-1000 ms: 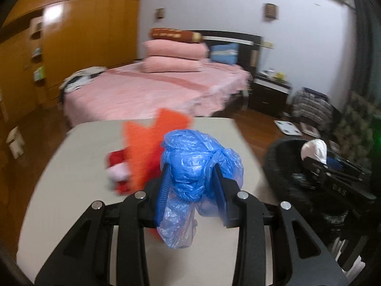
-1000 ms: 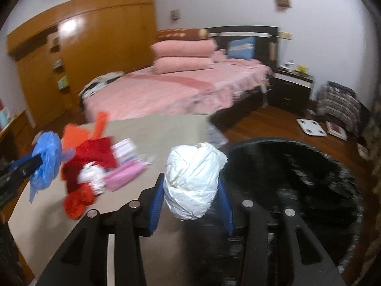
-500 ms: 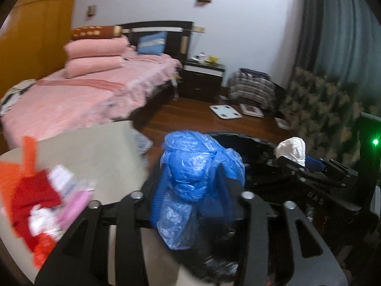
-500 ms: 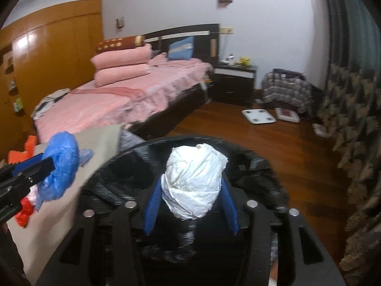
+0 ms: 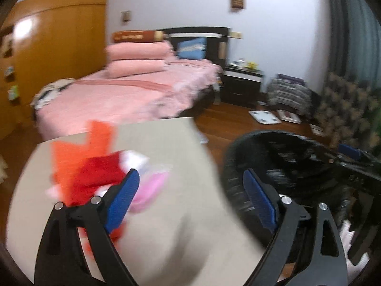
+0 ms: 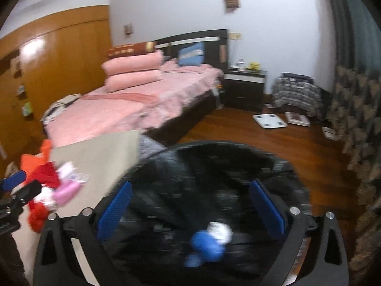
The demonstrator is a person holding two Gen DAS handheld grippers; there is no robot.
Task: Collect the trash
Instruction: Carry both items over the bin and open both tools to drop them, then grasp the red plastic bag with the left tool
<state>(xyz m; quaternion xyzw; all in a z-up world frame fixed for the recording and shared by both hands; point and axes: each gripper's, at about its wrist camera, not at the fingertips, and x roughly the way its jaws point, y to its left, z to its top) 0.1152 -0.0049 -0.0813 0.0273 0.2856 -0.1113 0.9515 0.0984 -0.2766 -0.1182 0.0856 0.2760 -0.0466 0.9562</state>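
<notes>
Blue-padded left gripper [image 5: 190,181] spread wide, nothing between the pads; aimed over beige table [image 5: 166,214]. Pile of trash [image 5: 95,174] on table at left: orange, red, white and pink pieces, blurred. Black-lined bin [image 5: 273,157] just beside table's right edge. Pink bed [image 5: 119,100] behind.

Right wrist view: right gripper [image 6: 190,190] spread wide, empty, poised over the bin [image 6: 214,166]. Blue bag wad [image 6: 207,245] and white wad [image 6: 220,230] lying inside bin, touching, blurred. Trash pile [image 6: 52,181] on table [image 6: 95,152] at left. Bathroom scale [image 6: 269,120] on wood floor [image 6: 238,128].
</notes>
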